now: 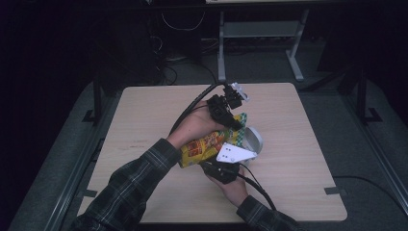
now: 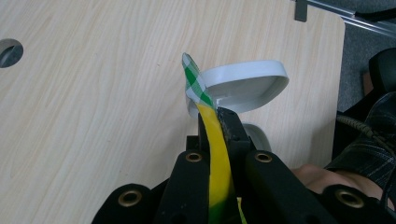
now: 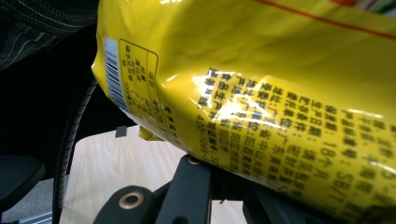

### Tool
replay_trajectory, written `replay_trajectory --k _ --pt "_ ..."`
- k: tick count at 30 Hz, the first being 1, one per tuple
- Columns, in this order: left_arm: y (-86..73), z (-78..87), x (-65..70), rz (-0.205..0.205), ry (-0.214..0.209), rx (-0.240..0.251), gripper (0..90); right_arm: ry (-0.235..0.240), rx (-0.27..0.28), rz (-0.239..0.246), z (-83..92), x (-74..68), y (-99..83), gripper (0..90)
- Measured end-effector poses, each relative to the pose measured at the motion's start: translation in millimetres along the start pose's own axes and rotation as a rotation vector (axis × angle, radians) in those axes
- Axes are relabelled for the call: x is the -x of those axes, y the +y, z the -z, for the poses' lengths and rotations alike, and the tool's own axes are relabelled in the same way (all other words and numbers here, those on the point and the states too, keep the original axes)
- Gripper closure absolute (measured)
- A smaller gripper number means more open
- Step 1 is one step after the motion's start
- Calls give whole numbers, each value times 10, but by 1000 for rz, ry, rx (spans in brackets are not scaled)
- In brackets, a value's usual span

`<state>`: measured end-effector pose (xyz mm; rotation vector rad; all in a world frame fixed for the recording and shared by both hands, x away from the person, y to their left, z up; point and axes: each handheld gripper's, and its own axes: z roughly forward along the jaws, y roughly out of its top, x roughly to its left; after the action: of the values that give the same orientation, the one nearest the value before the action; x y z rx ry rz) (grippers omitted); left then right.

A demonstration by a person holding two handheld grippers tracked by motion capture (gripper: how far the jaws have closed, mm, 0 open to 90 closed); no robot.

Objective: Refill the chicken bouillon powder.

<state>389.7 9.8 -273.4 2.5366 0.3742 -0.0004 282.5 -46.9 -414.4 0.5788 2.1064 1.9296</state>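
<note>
Right tongs (image 1: 219, 168), nearest, clamped on the lower end of the yellow snack bag (image 1: 204, 148), held in the air over the middle of the table (image 1: 144, 125). Left tongs (image 1: 234, 119), farther, pinched shut on the bag's checked top seam. Beyond, a white bowl (image 1: 252, 139). Best done by holding both grips firm, pulling the seam steadily, keeping the mouth over the bowl.

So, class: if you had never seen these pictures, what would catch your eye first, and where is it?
The bright yellow snack bag stands out, held up above the middle of the pale wooden table between two hands. The left tongs are shut on its green-checked top edge, and the right tongs grip it from the near side. Just beyond the bag sits a white bowl.
</note>
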Motion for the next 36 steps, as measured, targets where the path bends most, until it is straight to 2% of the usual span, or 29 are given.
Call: replay_trajectory --k 36 --pt "9 1 -6 -11 2 -12 895 1 4 -2 -3 4 -1 899"
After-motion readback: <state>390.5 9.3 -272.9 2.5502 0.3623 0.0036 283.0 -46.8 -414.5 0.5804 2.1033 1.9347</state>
